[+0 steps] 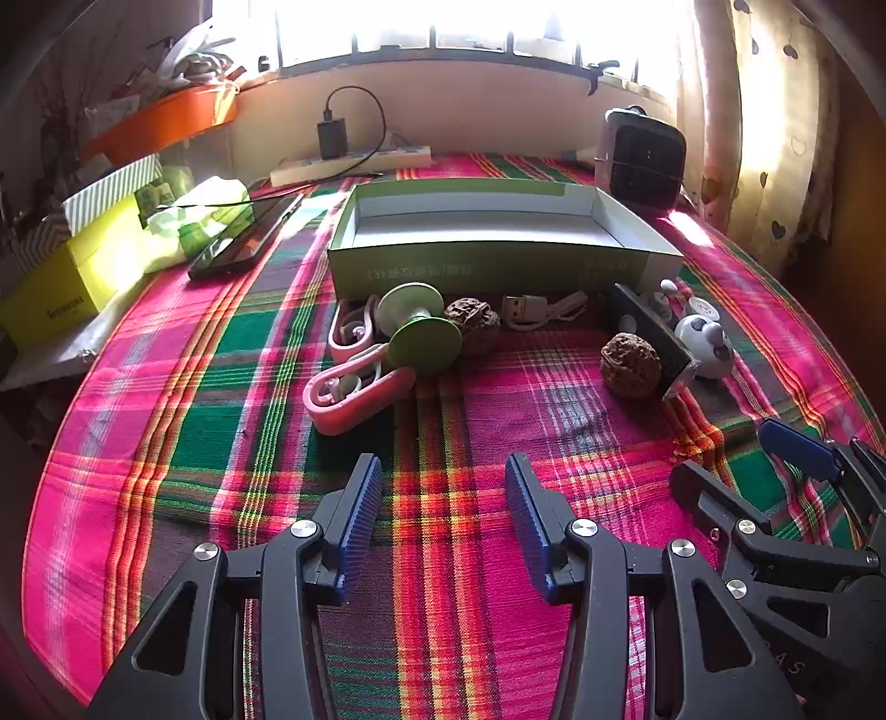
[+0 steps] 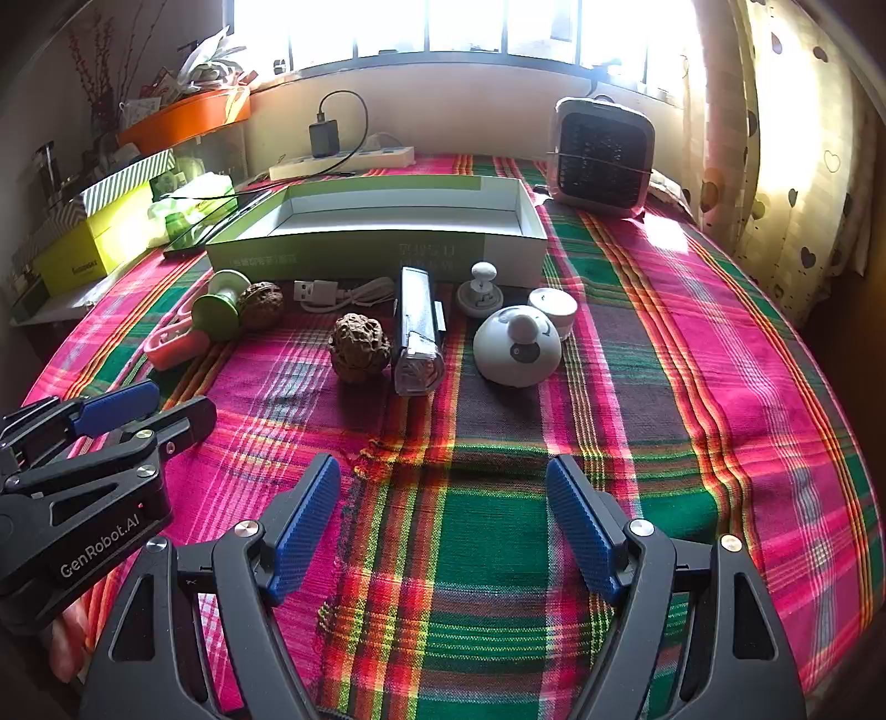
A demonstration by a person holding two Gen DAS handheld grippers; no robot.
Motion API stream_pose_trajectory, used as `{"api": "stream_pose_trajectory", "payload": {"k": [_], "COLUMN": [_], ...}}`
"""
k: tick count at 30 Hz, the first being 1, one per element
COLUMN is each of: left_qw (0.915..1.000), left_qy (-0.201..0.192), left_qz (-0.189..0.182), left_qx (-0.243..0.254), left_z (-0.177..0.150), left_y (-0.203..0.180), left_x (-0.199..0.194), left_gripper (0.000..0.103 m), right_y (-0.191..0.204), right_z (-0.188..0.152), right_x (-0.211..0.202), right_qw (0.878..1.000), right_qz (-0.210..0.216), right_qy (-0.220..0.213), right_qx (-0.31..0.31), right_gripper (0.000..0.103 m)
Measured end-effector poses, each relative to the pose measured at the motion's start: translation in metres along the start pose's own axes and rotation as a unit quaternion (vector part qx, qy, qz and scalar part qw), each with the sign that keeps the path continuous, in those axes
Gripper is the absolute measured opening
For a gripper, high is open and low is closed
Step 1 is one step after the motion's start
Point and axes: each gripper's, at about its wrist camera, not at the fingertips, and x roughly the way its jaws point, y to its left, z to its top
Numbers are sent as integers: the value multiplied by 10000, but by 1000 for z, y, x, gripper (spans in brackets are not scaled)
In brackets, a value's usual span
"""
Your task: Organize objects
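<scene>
Right now both my claws hover open and empty above the near edge of the table. From my right claw [image 2: 443,526], the walnut [image 2: 357,346] and the flashlight [image 2: 418,332] lie ahead, slightly left, before the open box [image 2: 376,243]. The flashlight's long axis runs away from me, so I judge my right claw nearer than my left claw [image 1: 443,515].

Bright window [image 2: 443,27], heart-print curtain [image 2: 786,166]

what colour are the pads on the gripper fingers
Blue, ribbed pads on black fingers; clearest in the right wrist view.
</scene>
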Motion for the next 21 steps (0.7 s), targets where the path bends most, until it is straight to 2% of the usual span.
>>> {"api": "stream_pose_trajectory", "payload": {"k": [21], "left_qw": [9999], "left_qy": [49], "left_qz": [-72], "left_qx": [107], "left_z": [3], "left_y": [0], "left_x": [2], "left_gripper": [45], "right_y": [-1], "right_z": [1], "right_x": [3], "right_qw": [10000], "right_qz": [35], "right_qy": [56], "right_qx": [-20], "right_gripper": [77]}}
